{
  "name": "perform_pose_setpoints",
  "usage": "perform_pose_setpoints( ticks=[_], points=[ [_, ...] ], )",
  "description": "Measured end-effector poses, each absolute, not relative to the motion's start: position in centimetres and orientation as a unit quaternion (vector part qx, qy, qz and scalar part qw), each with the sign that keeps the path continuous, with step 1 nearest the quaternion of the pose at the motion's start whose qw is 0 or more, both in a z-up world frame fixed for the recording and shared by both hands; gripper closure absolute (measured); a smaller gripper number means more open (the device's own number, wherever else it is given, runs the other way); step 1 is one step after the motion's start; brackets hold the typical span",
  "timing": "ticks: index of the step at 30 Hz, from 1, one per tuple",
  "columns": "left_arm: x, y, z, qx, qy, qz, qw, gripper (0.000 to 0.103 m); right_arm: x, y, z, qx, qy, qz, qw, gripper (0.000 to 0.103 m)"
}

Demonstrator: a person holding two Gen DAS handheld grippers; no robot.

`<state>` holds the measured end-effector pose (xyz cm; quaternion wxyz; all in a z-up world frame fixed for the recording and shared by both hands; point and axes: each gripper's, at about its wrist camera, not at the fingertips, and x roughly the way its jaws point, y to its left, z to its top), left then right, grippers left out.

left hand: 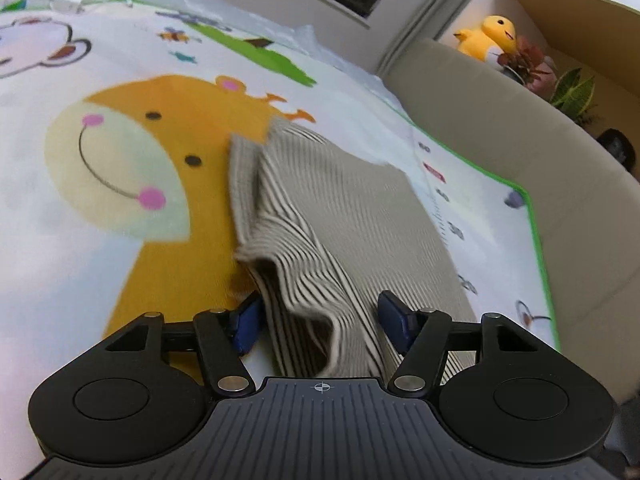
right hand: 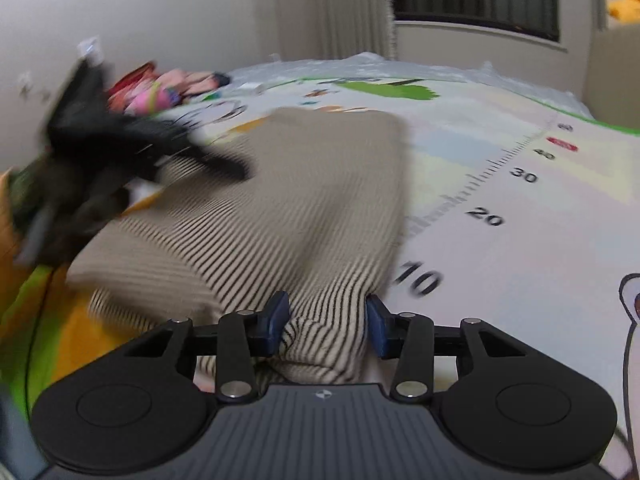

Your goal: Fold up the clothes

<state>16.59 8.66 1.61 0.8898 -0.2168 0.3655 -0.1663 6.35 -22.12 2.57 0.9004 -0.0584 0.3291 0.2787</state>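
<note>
A striped beige garment [left hand: 344,216] is seen spread on a cartoon-printed play mat [left hand: 100,240], partly covering the mat's orange giraffe [left hand: 168,128]. In the left wrist view, the left gripper [left hand: 320,326] is shown with its blue pads set apart on either side of a raised fold of the cloth; the near pad appears to touch the fabric, but a firm grip cannot be confirmed. In the right wrist view, the right gripper [right hand: 326,326] is pictured with a bunched edge of the same garment [right hand: 280,200] filling the gap between its pads, both of which are pressed against the knit. The left gripper [right hand: 120,160] is caught as a dark blur at the garment's far side. A printed ruler scale [right hand: 500,192] is visible along the mat beside the cloth, and a yellow plush toy [left hand: 490,36] is seen on a ledge beyond the mat
</note>
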Motion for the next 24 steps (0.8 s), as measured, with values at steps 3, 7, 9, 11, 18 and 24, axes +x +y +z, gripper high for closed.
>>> perform_pose_setpoints(
  ticks=[3, 7, 9, 11, 18, 24],
  points=[
    [15.2, 8.2, 2.5, -0.187, 0.365, -0.153, 0.899, 0.028, 6.4, -21.0, 3.8, -0.087, 0.319, 0.275, 0.903, 0.059],
    [12.5, 7.6, 3.6, -0.140, 0.361, -0.142, 0.911, 0.016, 7.3, -21.4, 6.4, -0.068, 0.275, 0.263, 0.922, 0.037],
    [11.6, 7.4, 3.7, -0.137, 0.364, -0.149, 0.909, 0.016, 7.8, -21.4, 7.3, -0.052, 0.251, 0.263, 0.930, 0.035],
    [10.9, 6.8, 3.7, -0.123, 0.363, -0.152, 0.911, 0.014, 8.8, -20.9, 6.8, -0.039, 0.259, 0.293, 0.920, 0.026],
    [9.8, 5.4, 3.0, -0.081, 0.358, -0.155, 0.917, 0.009, 10.9, -20.3, 2.5, -0.024, 0.321, 0.298, 0.899, 0.021],
    [9.9, 5.8, 2.7, -0.091, 0.356, -0.163, 0.915, 0.008, 6.9, -19.3, 4.3, -0.120, 0.243, 0.303, 0.914, 0.020]
  ],
)
